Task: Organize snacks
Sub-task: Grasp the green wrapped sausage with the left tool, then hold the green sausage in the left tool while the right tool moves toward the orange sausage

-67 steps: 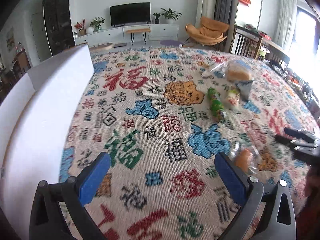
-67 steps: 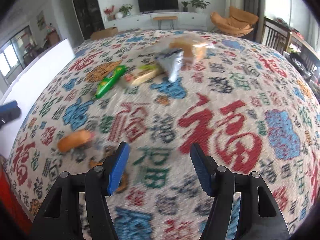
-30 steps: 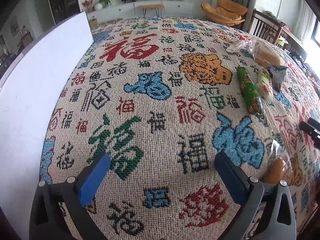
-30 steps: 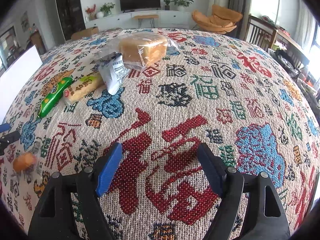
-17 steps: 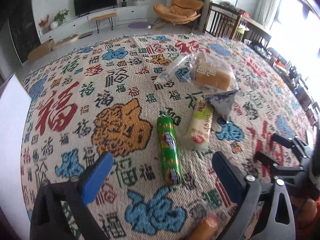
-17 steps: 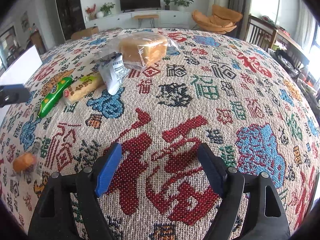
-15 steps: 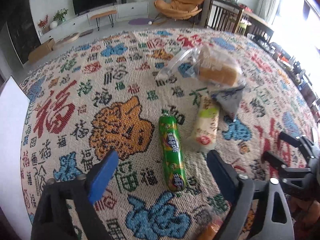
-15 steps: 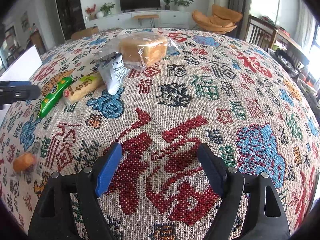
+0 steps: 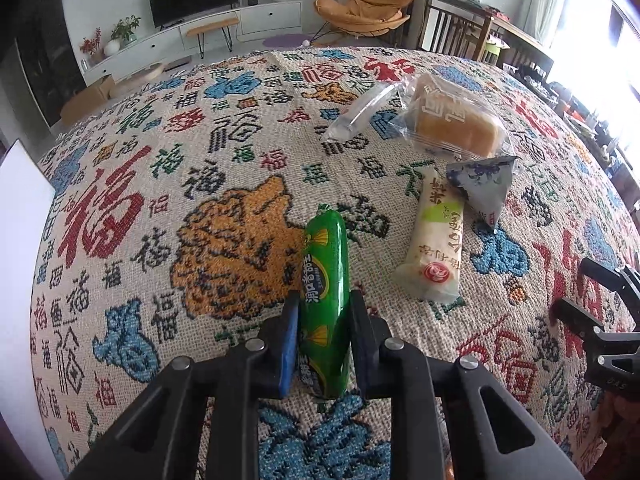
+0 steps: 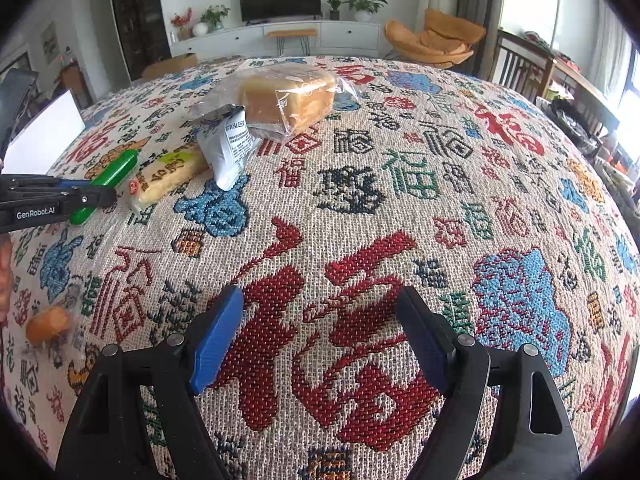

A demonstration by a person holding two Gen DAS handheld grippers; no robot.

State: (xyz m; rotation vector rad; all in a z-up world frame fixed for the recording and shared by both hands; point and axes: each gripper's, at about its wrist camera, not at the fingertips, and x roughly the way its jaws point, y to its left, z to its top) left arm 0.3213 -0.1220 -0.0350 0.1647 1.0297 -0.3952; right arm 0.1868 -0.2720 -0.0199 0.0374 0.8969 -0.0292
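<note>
The left gripper (image 9: pixel 324 316) was found with its blue-padded fingers (image 9: pixel 289 344) pinched against the two sides of the green sausage-shaped snack (image 9: pixel 323 276), gripping it along its near half. The snack lay flat on the patterned tablecloth (image 9: pixel 224 168), its free end pointing toward 12 o'clock in the left wrist view. In the right wrist view the same green snack (image 10: pixel 114 174) appeared at 10 o'clock, partly covered by the left gripper (image 10: pixel 86 196) entering from the left edge.

The right gripper (image 10: pixel 320 332) hung over the red woven character with its fingers (image 10: pixel 218 332) spread wide and nothing between them. Its black frame was also seen at 3 o'clock in the left wrist view (image 9: pixel 588 300), well apart from the snacks.

The remaining snacks lay in a loose group on the cloth. The pale yellow bar in clear wrap (image 9: pixel 438 240) sat just beside the green snack, at 2 o'clock from it. The grey-blue triangular packet (image 9: pixel 482 184) touched the far end of that bar. The wrapped bread loaf (image 9: pixel 456 120) lay beyond the packet, near 1 o'clock. A small orange snack in clear wrap (image 10: pixel 48 324) sat alone at 8 o'clock in the right wrist view, well apart from the group.

A white board (image 9: pixel 20 280) stood along the left edge of the table.
</note>
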